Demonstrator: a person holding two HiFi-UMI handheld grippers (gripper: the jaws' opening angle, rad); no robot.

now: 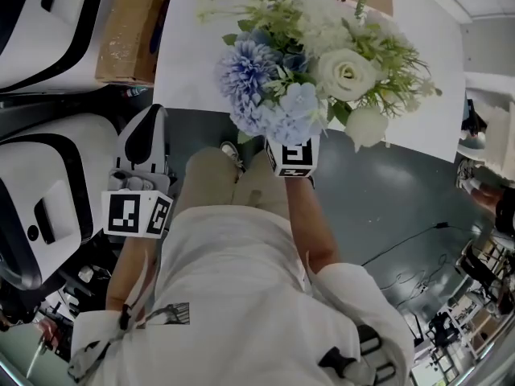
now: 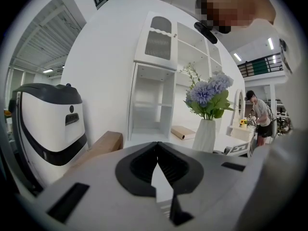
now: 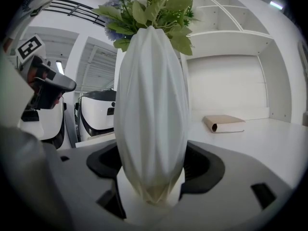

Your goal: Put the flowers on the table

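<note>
white ribbed vase point(image 3: 151, 129) of flowers point(image 1: 314, 63) stands upright in your right gripper point(image 3: 151, 189), jaws clamped low for balance | at the table point(image 1: 193, 55) edge, not yet down | left gripper point(image 2: 158, 170) jaws together, empty

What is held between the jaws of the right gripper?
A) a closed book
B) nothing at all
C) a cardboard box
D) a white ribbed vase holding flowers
D: in the right gripper view, the right gripper has its jaws shut on the white vase, with flowers rising from its top.
</note>
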